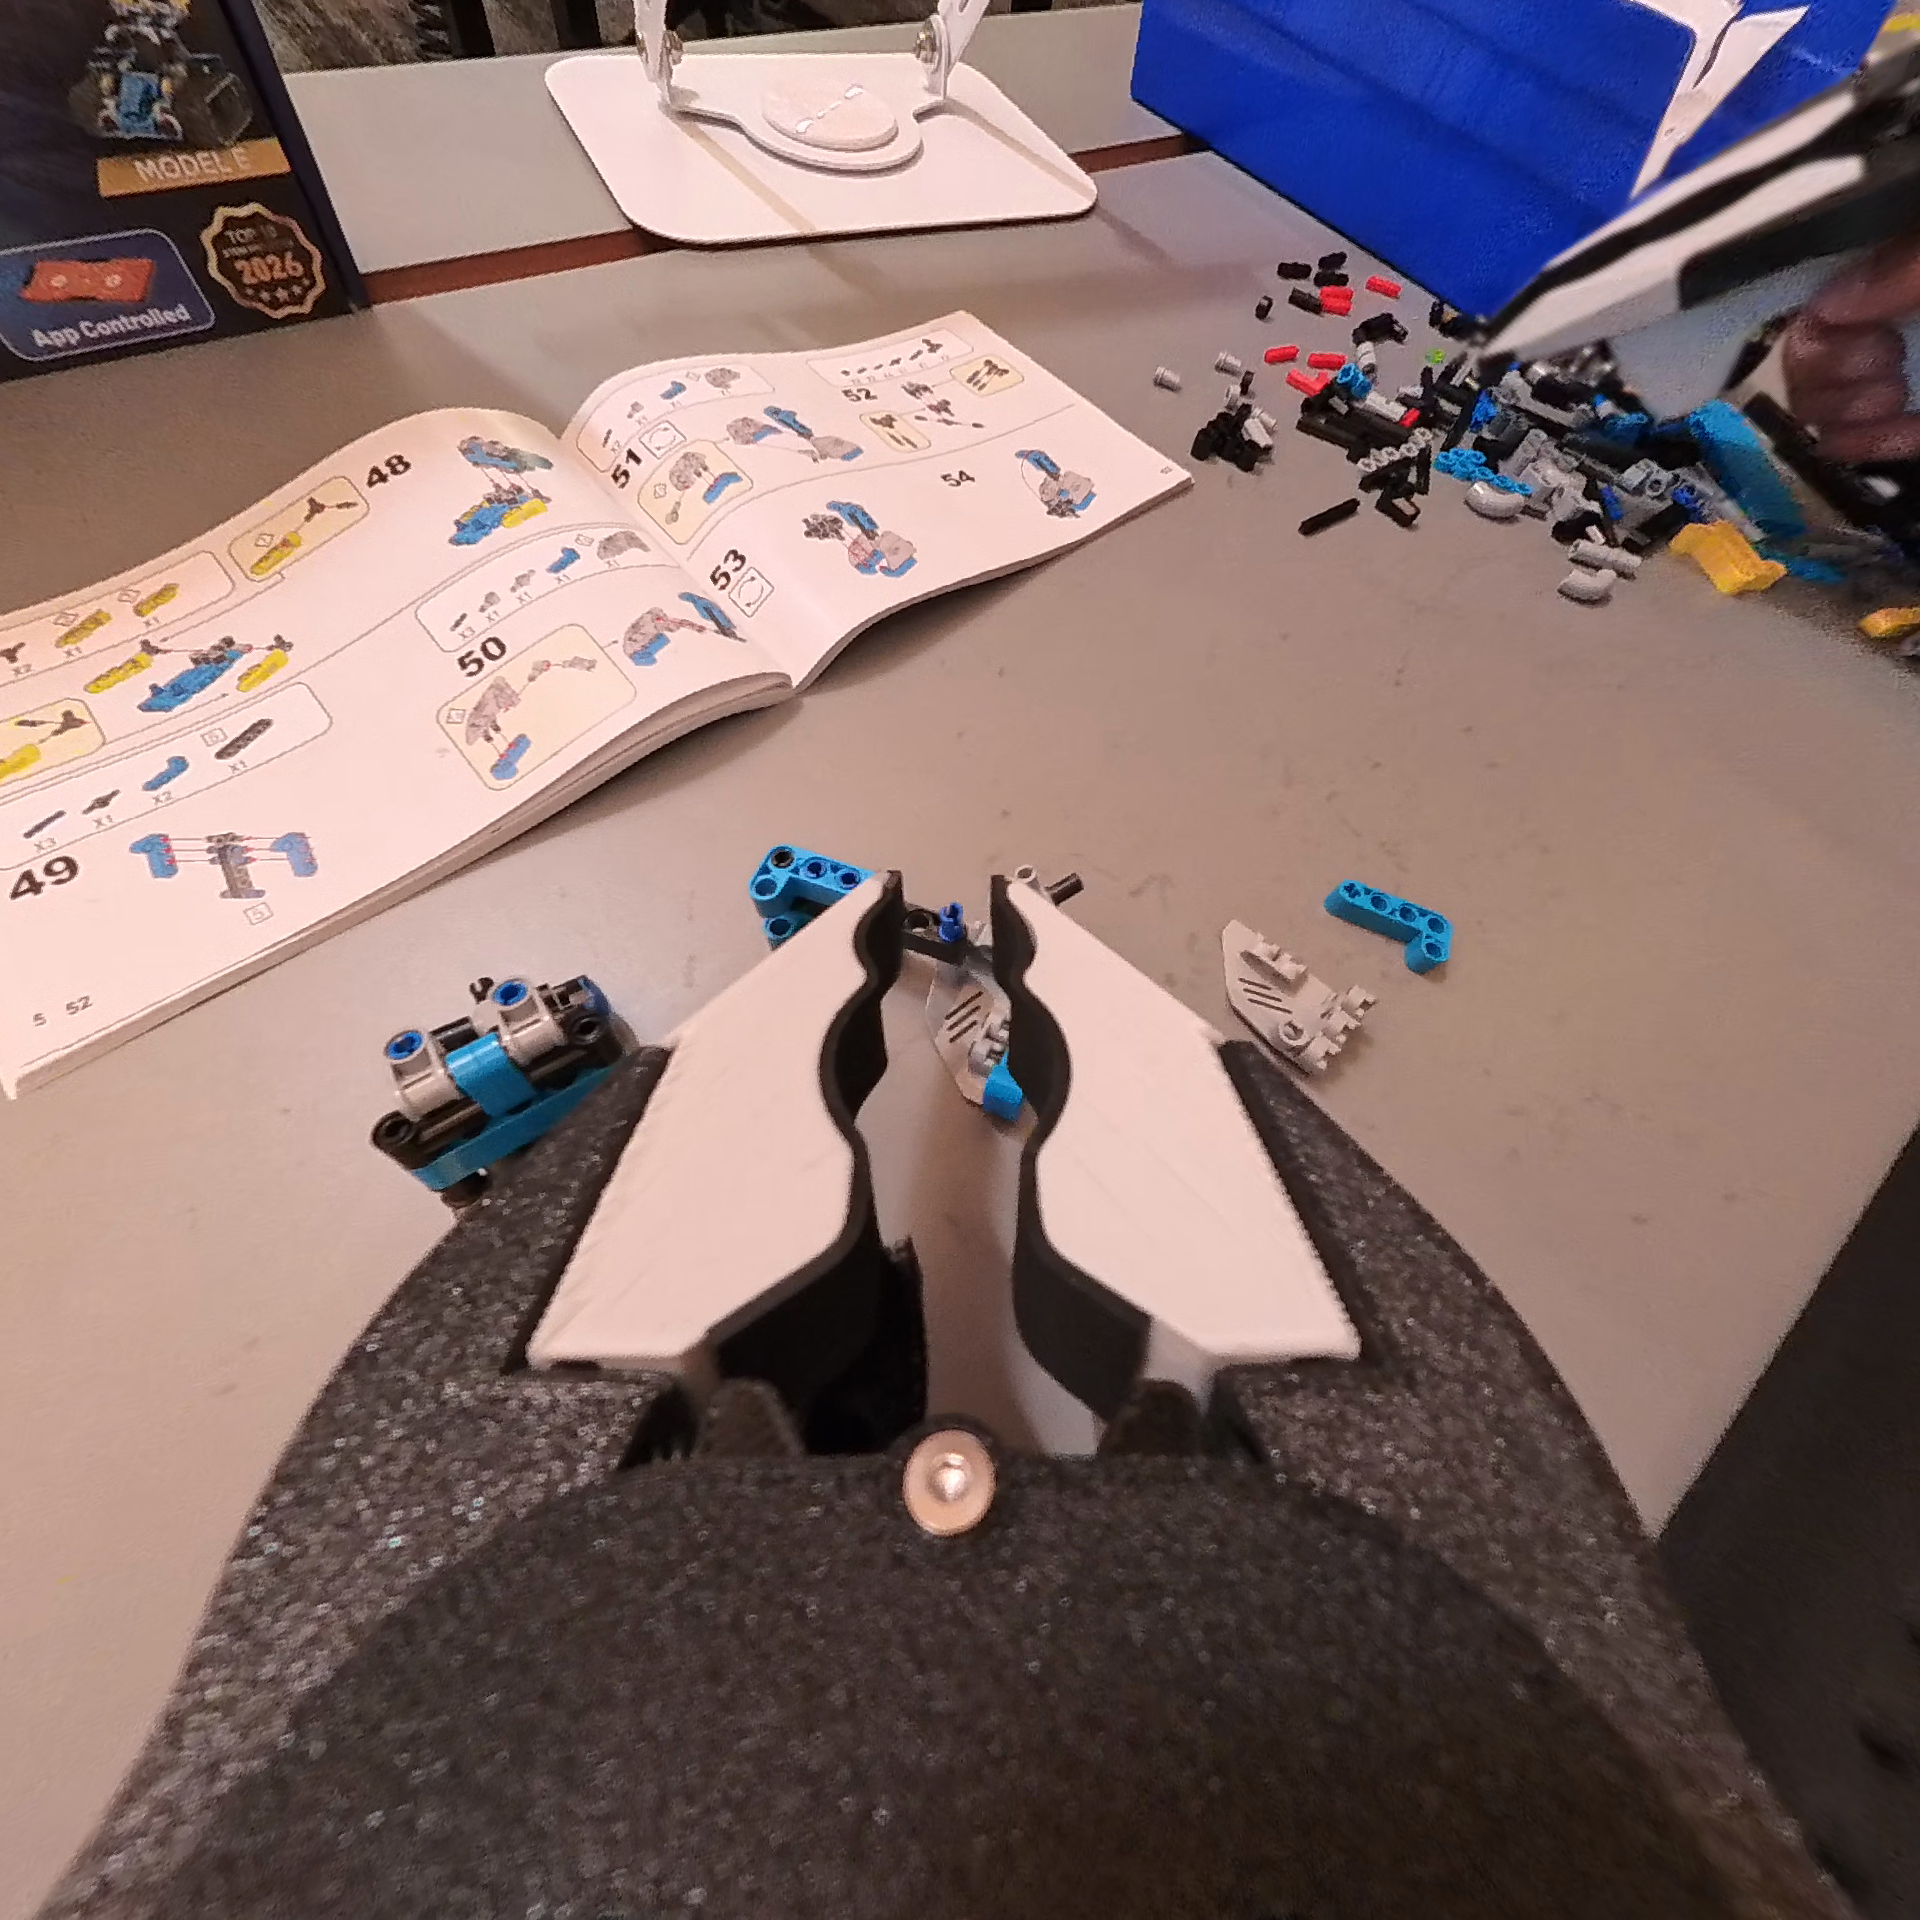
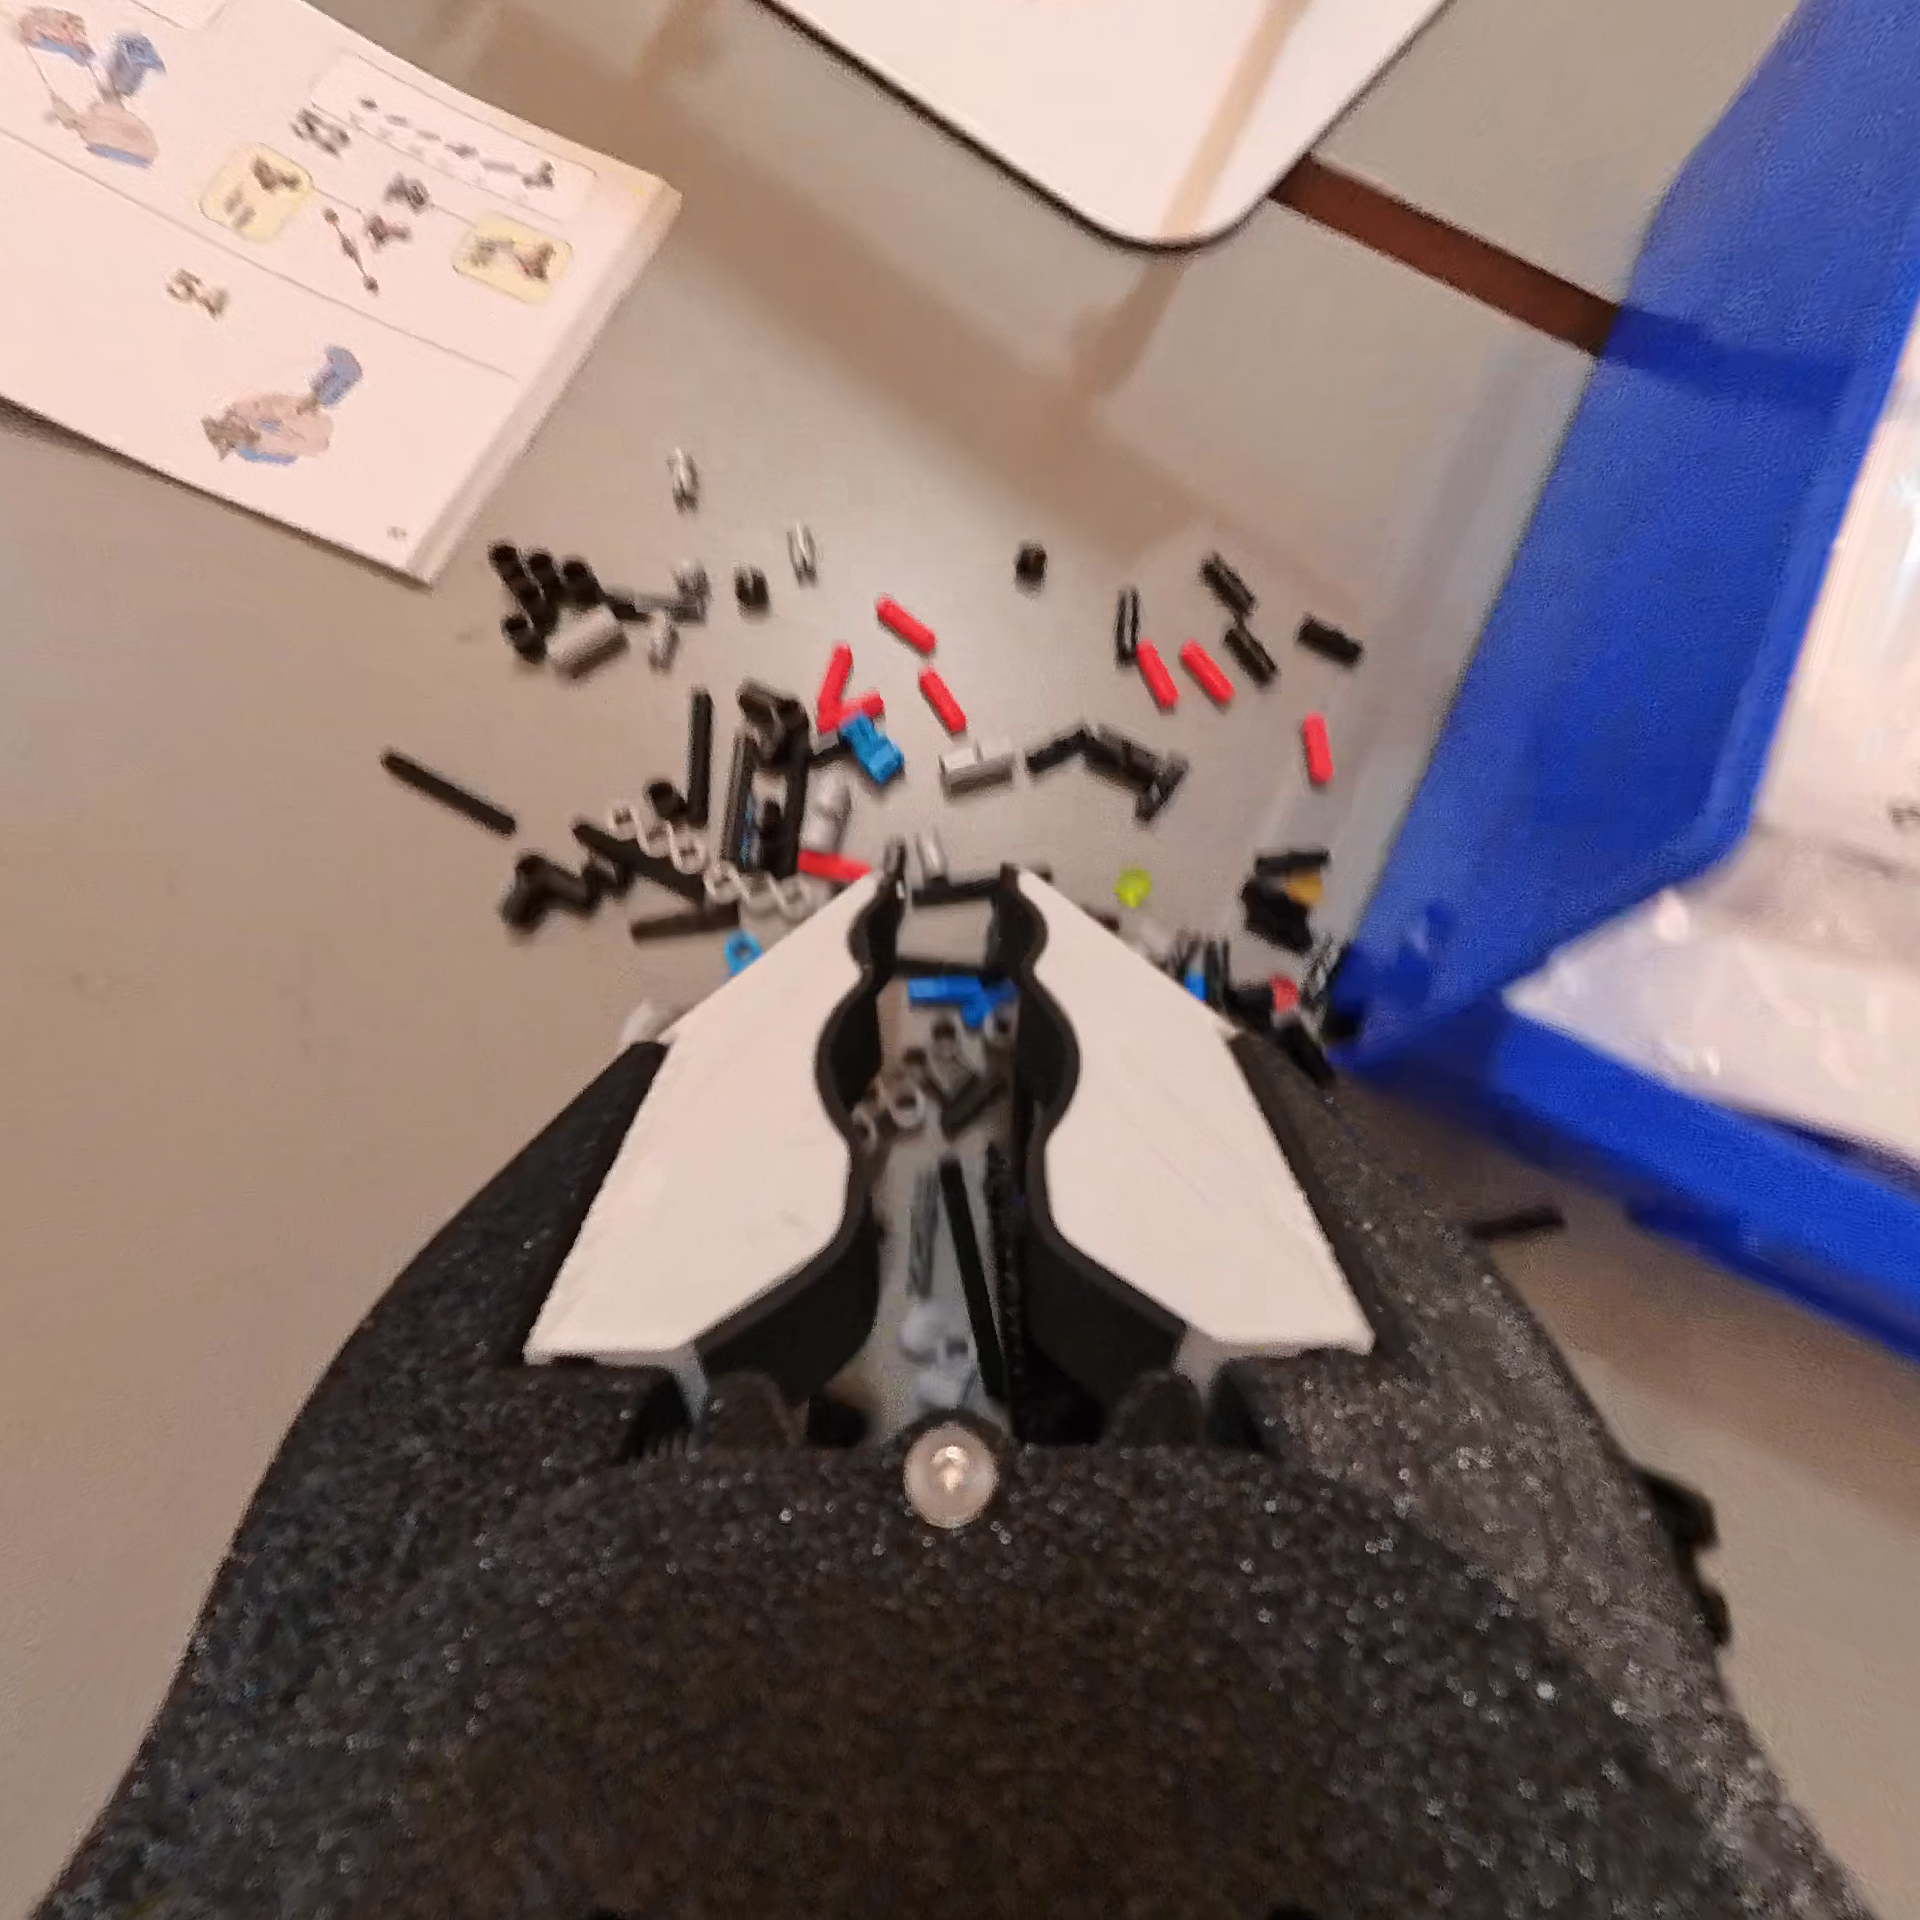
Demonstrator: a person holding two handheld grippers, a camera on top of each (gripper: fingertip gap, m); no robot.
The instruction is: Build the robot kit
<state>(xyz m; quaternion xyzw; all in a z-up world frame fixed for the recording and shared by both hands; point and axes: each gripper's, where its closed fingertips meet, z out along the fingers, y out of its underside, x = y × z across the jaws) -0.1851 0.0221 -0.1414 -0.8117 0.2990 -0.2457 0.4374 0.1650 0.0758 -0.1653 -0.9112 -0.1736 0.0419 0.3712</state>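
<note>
- Your left hand-held gripper (image 1: 943, 902) sat low over the grey counter (image 1: 1351, 1195) at the centre of the left wrist frame, its white fingers (image 1: 748, 1122) a narrow gap apart.
- Between those fingers lay a small grey-and-blue brick assembly (image 1: 971, 1023); the pads looked close against it, though I could not tell whether they clamped it.
- A blue angled beam (image 1: 795, 883) lay just left of the fingertips, partly hidden by the left finger.
- A black, grey and blue sub-assembly (image 1: 499, 1070) rested at lower left of the tips, and a grey panel piece (image 1: 1288, 997) with a blue L-shaped beam (image 1: 1392, 920) lay to the right.
- An open instruction booklet (image 1: 499, 665) spread across the left half, with a dark box (image 1: 156, 177) in the upper left and a white stand base (image 1: 810, 156) at top centre.
- Your right hand-held gripper (image 2: 948, 883) hovered over a scatter of loose black, red, grey and blue pieces (image 2: 935, 717), fingers slightly apart with nothing visibly held; that frame was blurred.
- A blue bin (image 2: 1621, 727) stood along the right edge of the right wrist frame.
</note>
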